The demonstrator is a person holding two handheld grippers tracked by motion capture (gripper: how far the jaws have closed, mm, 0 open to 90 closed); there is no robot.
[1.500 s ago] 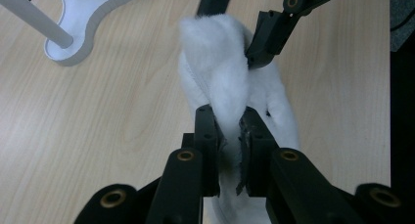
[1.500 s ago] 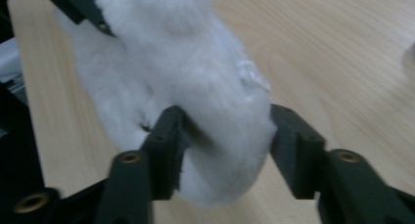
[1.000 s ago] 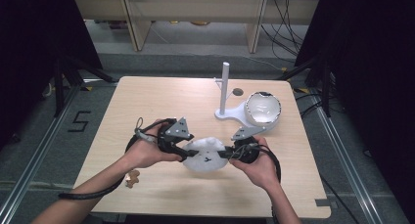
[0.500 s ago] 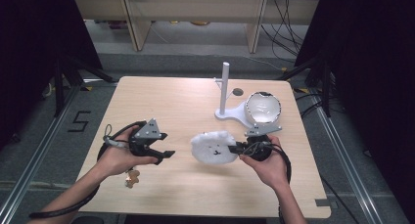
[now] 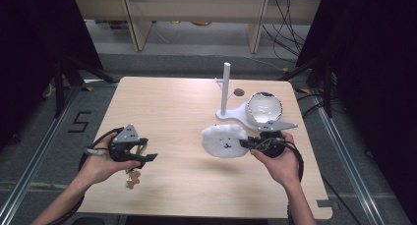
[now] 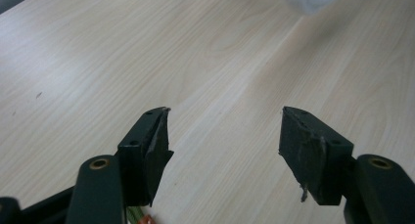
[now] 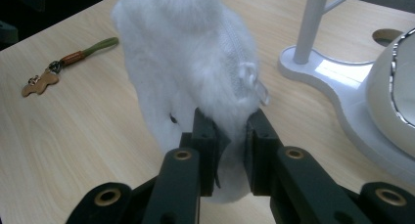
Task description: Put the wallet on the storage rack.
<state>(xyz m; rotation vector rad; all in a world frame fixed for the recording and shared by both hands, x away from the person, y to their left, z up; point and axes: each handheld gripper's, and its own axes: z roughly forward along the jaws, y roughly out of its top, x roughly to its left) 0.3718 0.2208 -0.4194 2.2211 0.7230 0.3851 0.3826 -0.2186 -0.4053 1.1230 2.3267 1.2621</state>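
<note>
Left hand-held gripper [image 5: 150,157], jaws just opened and empty, sits at the desk's [image 5: 167,102] near left, well apart from the white plush pouch [image 5: 225,140] clamped to its right by the right hand-held gripper [image 5: 244,144] (plainly the nearer hand).

My left gripper [image 5: 142,155] sits near the table's [image 5: 167,102] left edge, close to the near-left corner, held low in my left hand [image 5: 101,166] with the forearm coming in from the near edge. Its jaws have just been opening and stand wide with nothing between them. My right gripper [image 5: 244,144] is toward the right edge, jaws clamped shut on the white plush pouch [image 5: 224,140], right hand [image 5: 275,161] wrapped behind it.
</note>
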